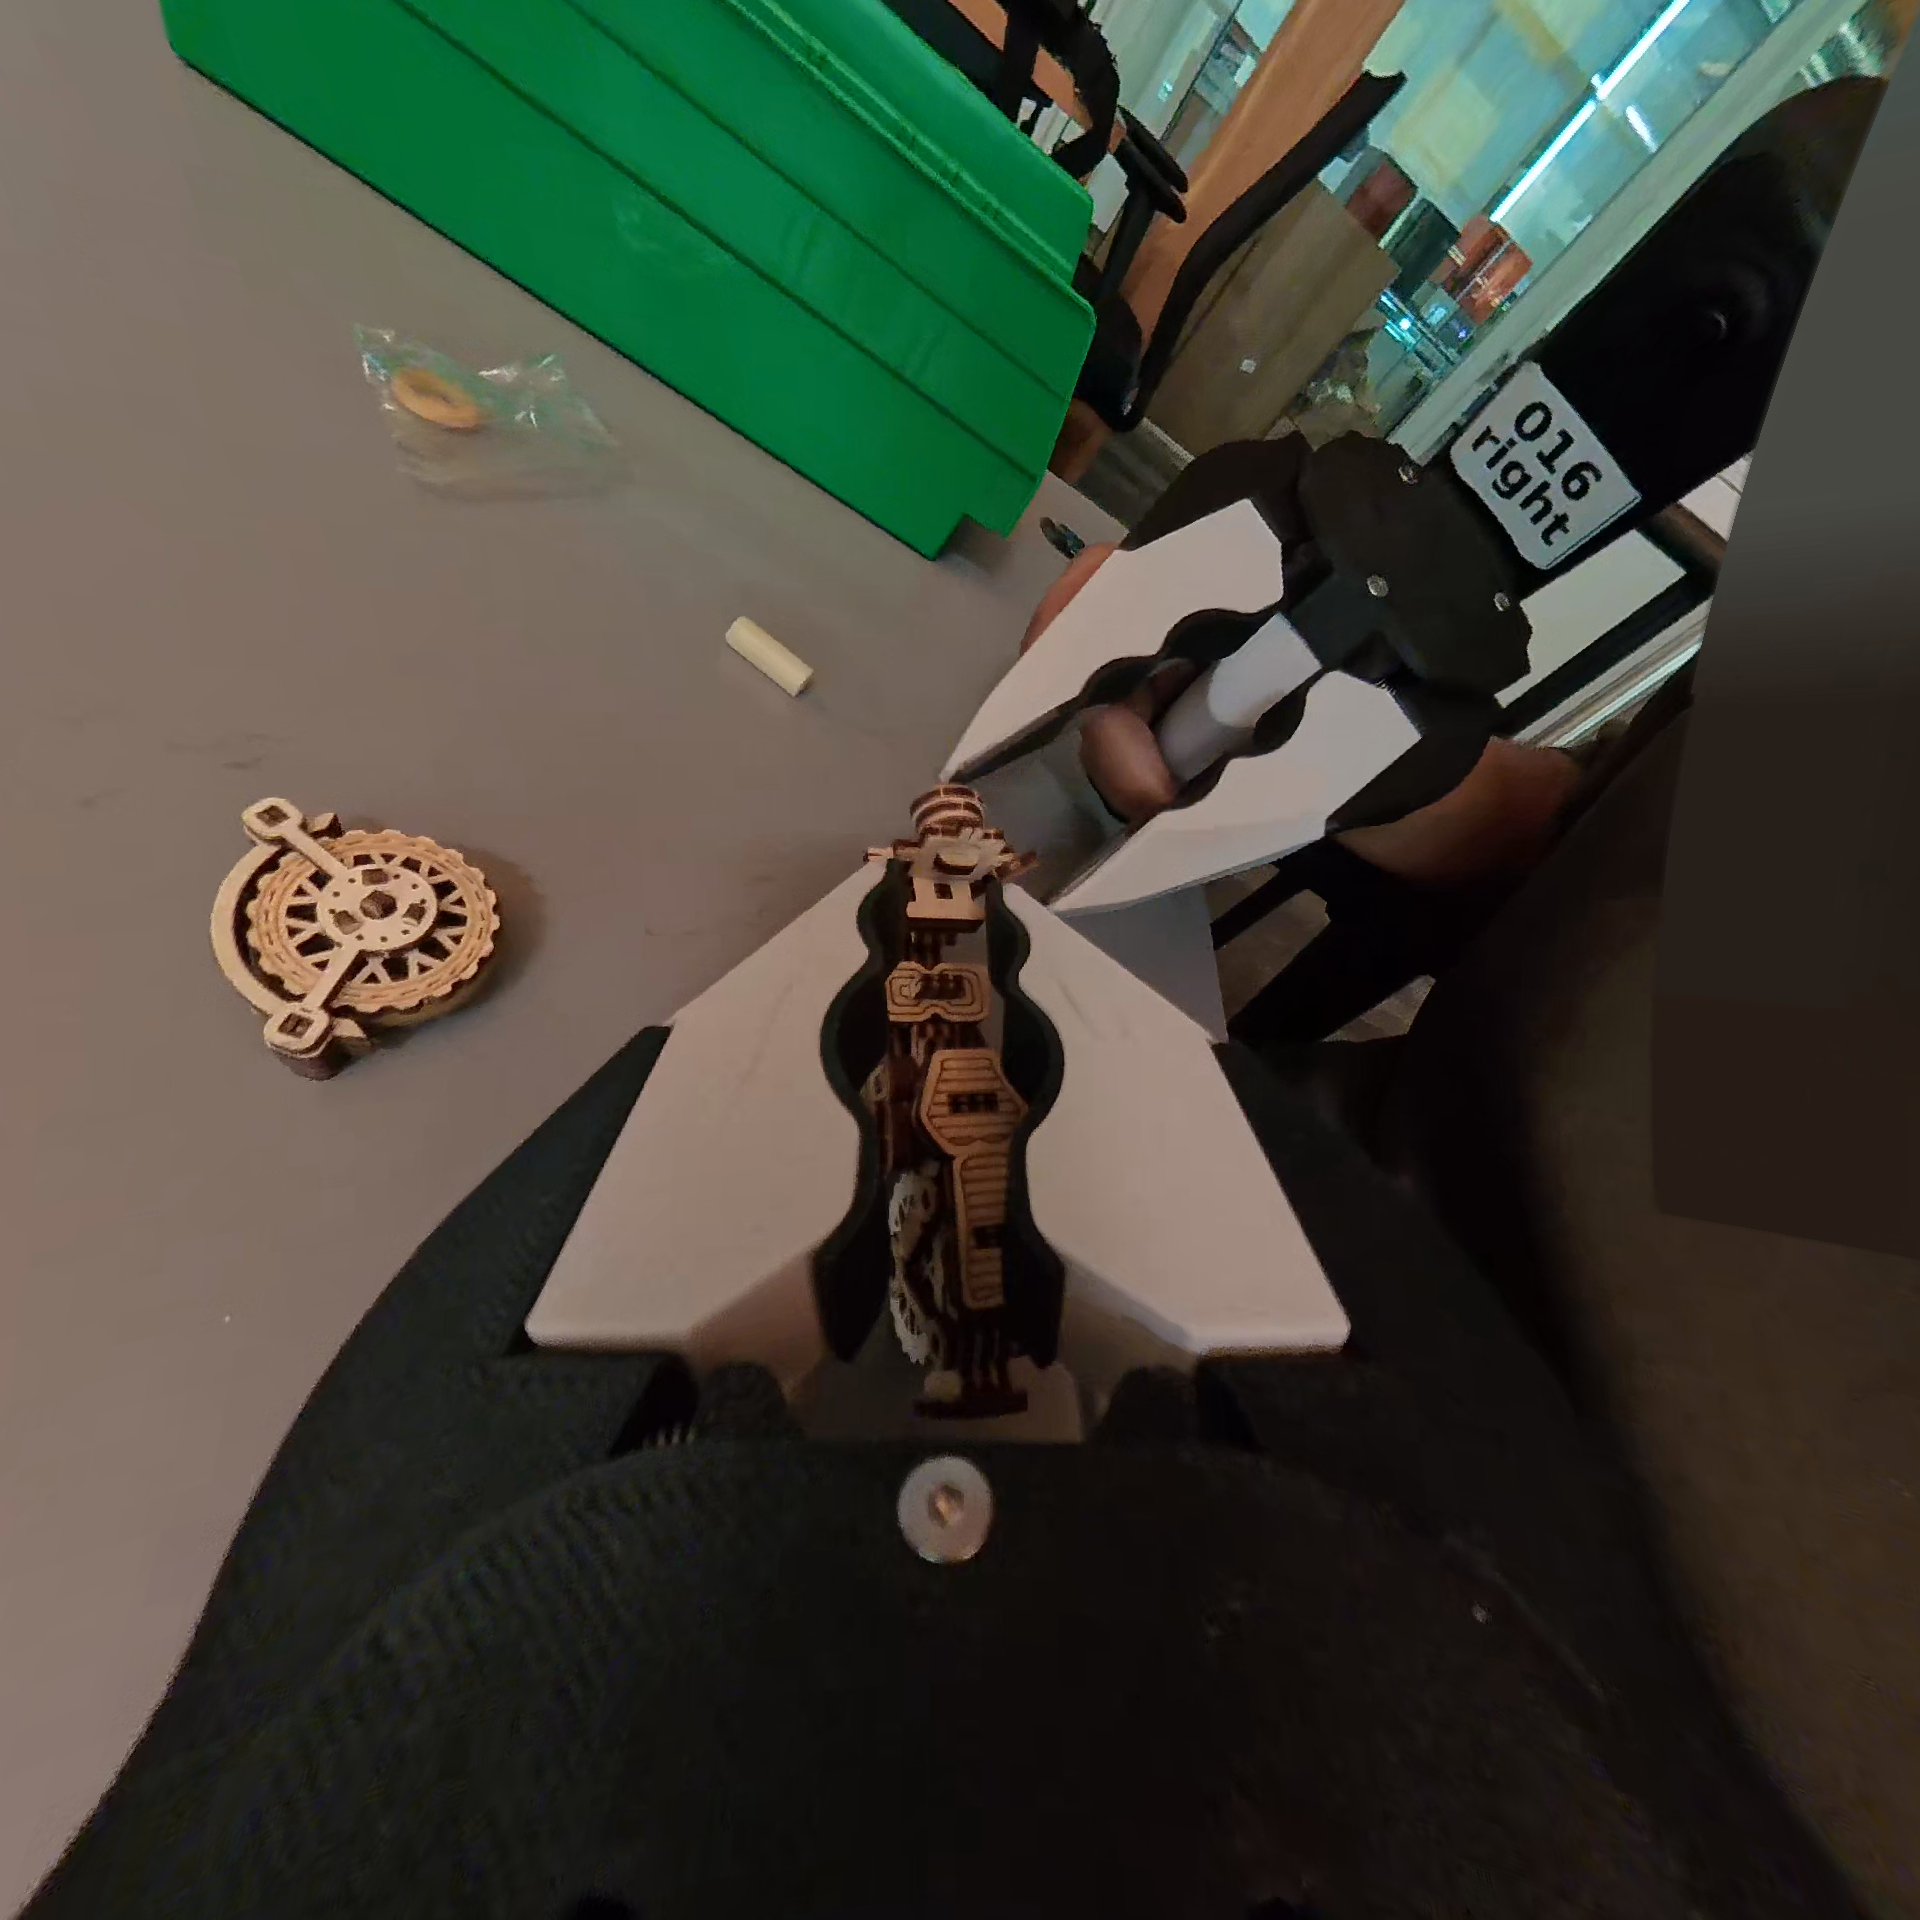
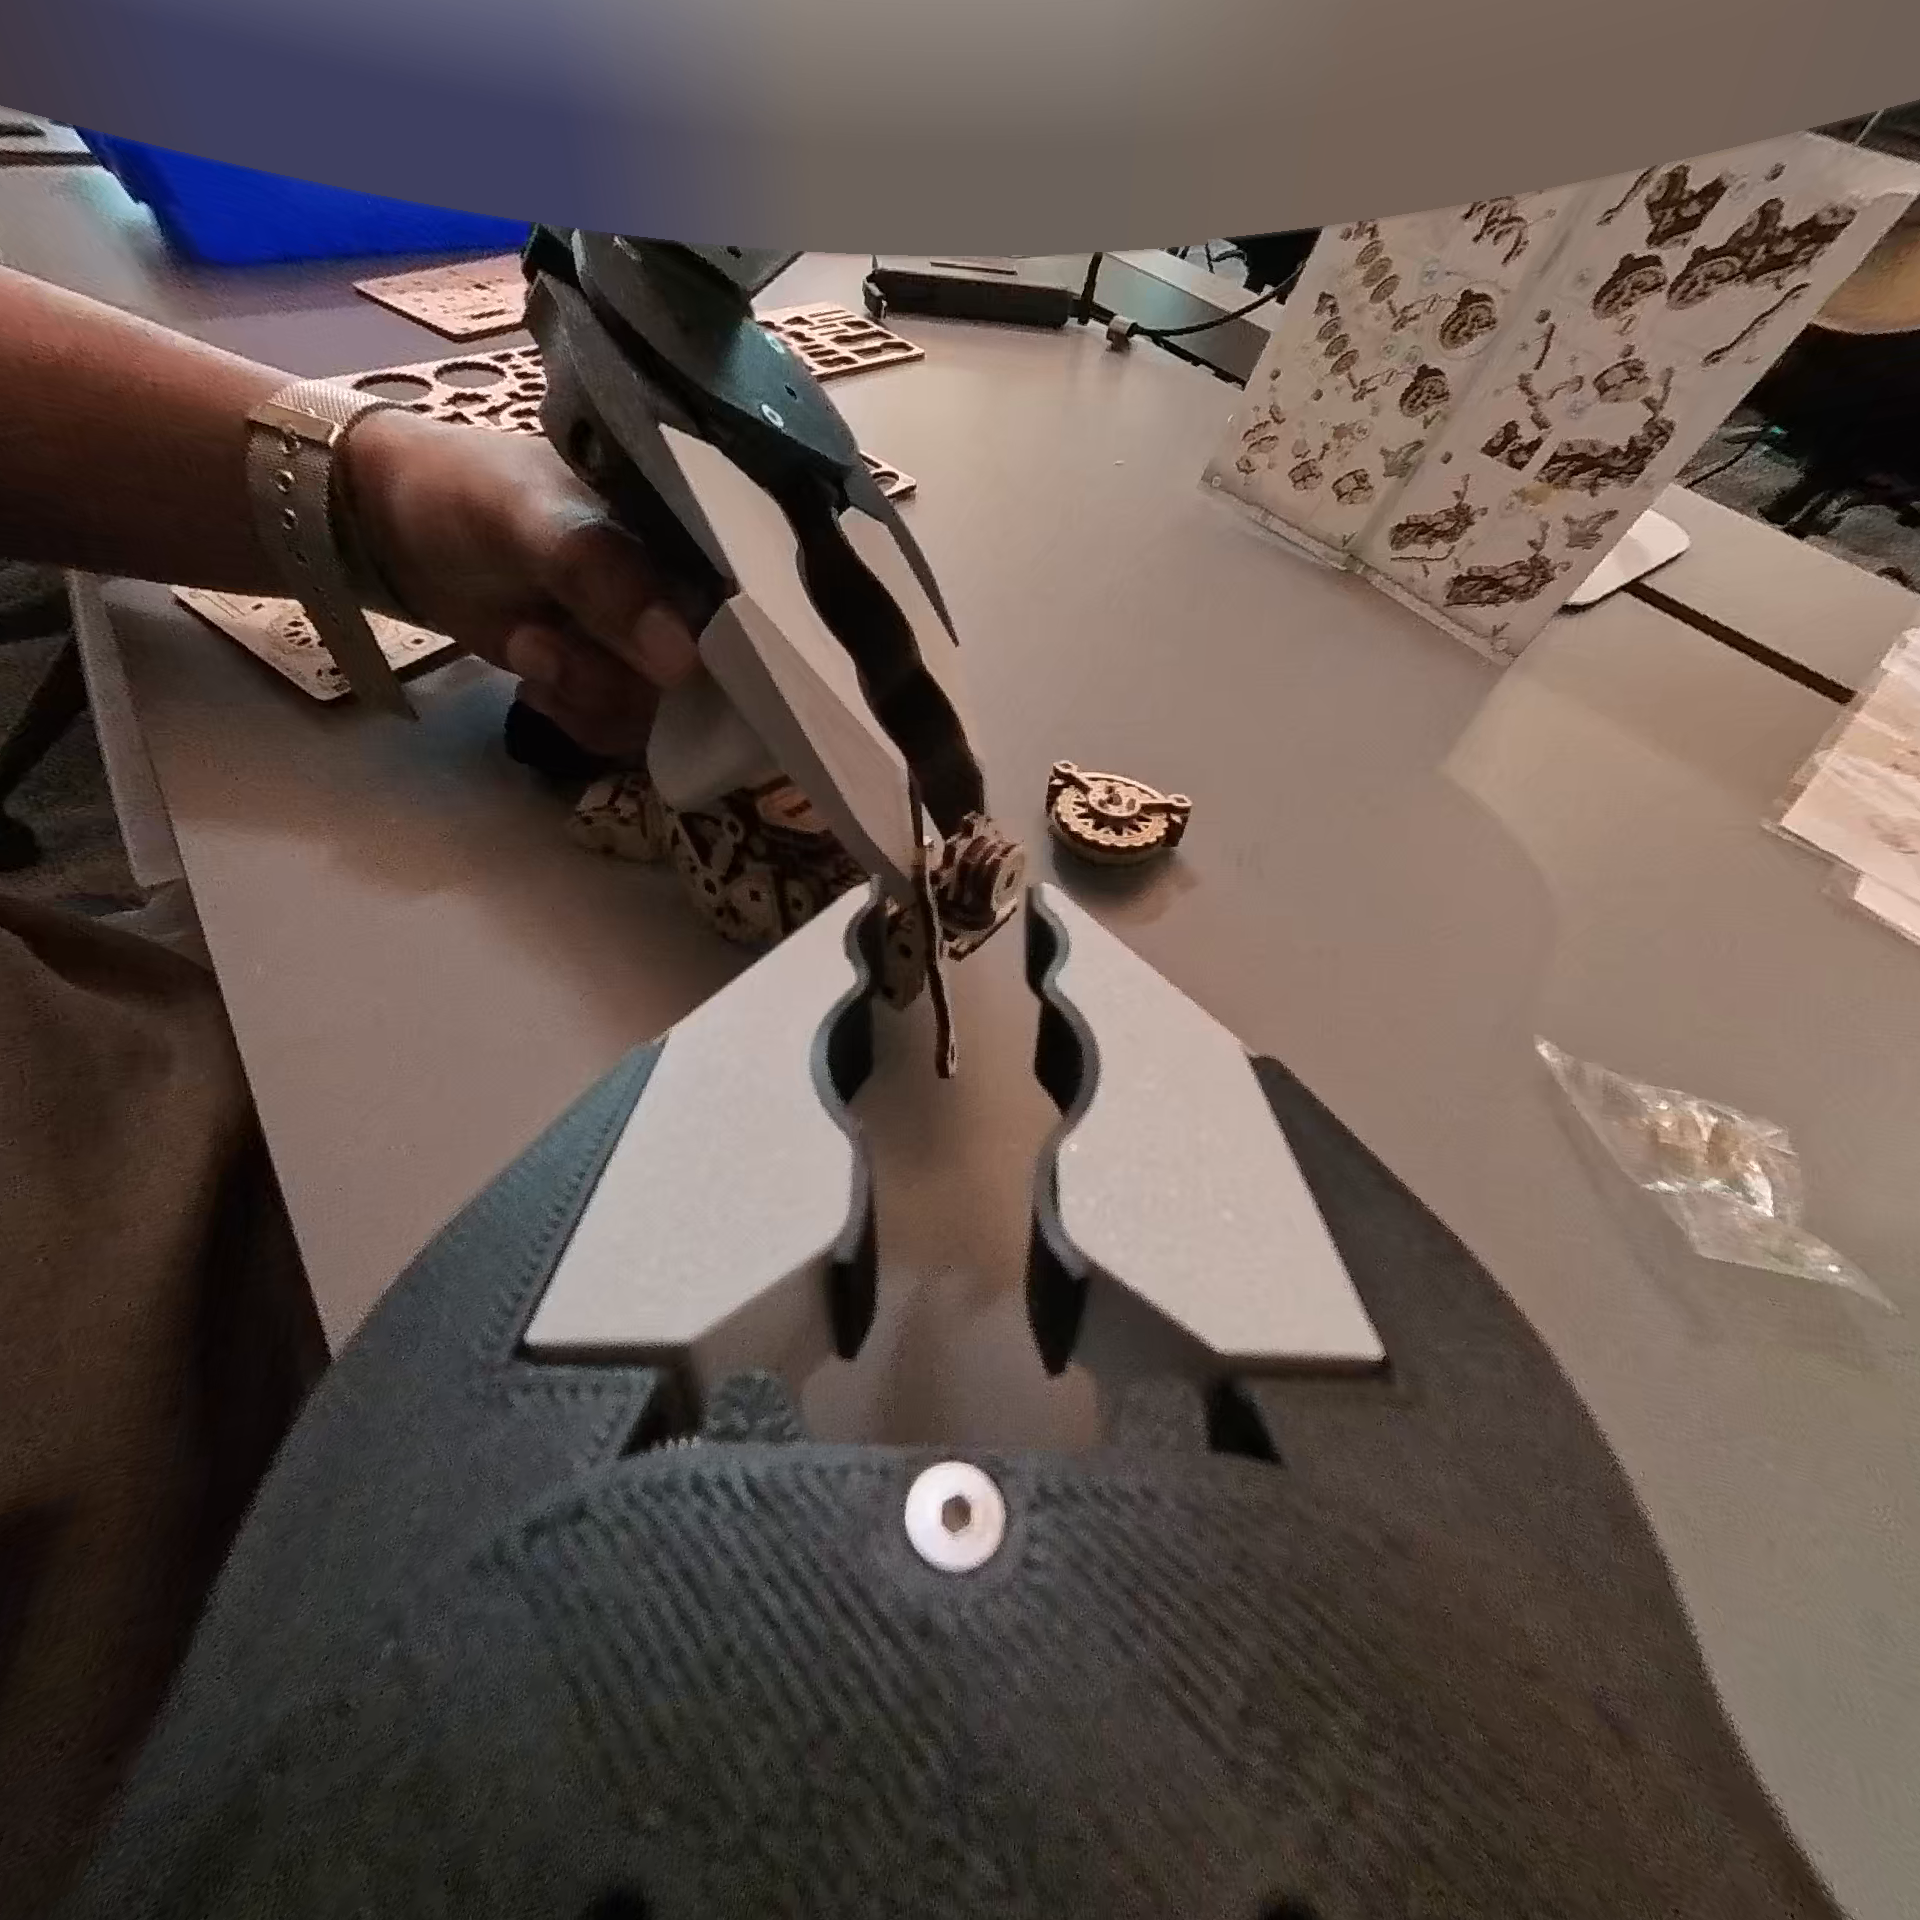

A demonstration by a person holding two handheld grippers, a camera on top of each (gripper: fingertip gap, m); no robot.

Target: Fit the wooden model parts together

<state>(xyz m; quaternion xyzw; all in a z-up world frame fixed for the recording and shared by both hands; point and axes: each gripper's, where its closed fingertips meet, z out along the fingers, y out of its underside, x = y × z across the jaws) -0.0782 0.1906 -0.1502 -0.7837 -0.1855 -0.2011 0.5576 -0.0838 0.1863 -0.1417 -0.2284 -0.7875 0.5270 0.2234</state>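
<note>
Wooden model part [image 1: 951, 1122] lies lengthwise along left hand-held gripper [image 1: 940, 883], tip forward

green crate [image 1: 665, 239] cropped, bag [image 2: 1704, 1169] contents unclear

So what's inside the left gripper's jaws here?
A long wooden model assembly is clamped in the left gripper, its ribbed tip poking past the fingertips. Its underside and lower layers are hidden by the fingers.

We've got a big green bin [image 1: 665, 239] at the back of the grey desk [image 1: 156, 623], a clear plastic baggie [image 2: 1694, 1174], and a propped-up instruction sheet [image 2: 1507, 416] off right.
</note>
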